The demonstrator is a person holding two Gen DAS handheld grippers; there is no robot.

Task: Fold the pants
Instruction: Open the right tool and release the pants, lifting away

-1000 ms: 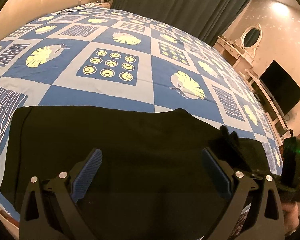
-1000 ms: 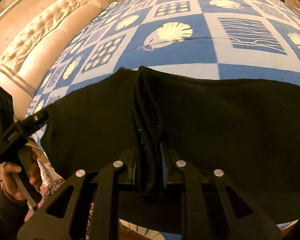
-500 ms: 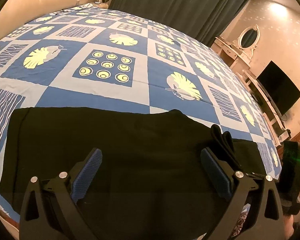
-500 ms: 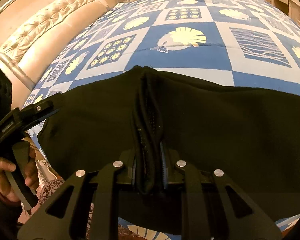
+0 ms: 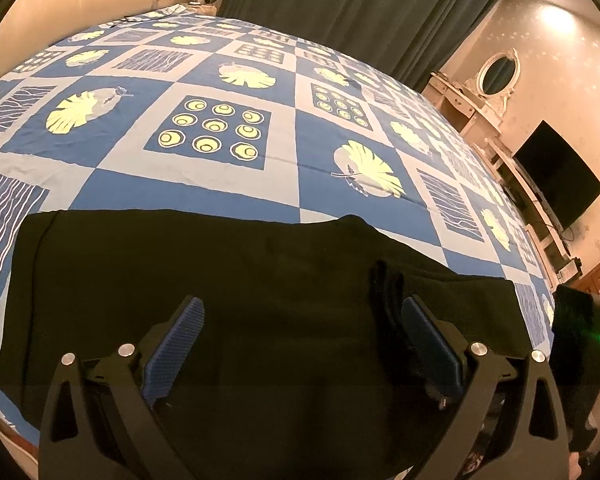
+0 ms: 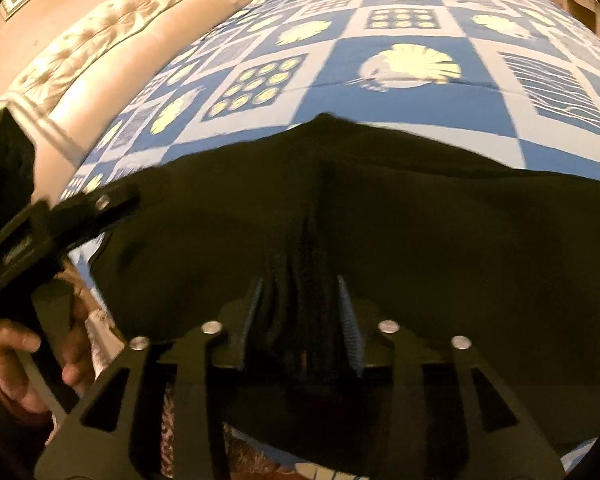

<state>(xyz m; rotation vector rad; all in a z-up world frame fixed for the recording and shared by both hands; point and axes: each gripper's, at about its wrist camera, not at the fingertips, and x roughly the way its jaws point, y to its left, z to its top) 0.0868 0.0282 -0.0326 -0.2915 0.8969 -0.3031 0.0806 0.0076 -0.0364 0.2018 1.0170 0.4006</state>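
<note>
Black pants (image 5: 228, 272) lie spread across the near part of the blue patterned bed cover (image 5: 236, 184). My left gripper (image 5: 300, 312) is open and empty, its blue pads (image 5: 176, 340) hovering over the flat cloth. My right gripper (image 6: 300, 300) holds a bunched ridge of the pants (image 6: 304, 248) between its jaws, which stand slightly parted around the cloth. The pants (image 6: 440, 220) spread wide in the right wrist view. The left gripper's body (image 6: 60, 220) shows at the left there. The right gripper's body (image 5: 580, 340) shows at the far right of the left wrist view.
The bed cover (image 6: 380, 92) stretches far beyond the pants. A tufted headboard (image 6: 112, 60) stands at the left. Dark curtains (image 5: 360, 12), a white dressing table with oval mirror (image 5: 496, 76) and a TV (image 5: 556, 180) line the far side.
The right gripper's jaws have parted a little around the bunched cloth, and the view has lifted and tilted. The left gripper stays open above the pants.
</note>
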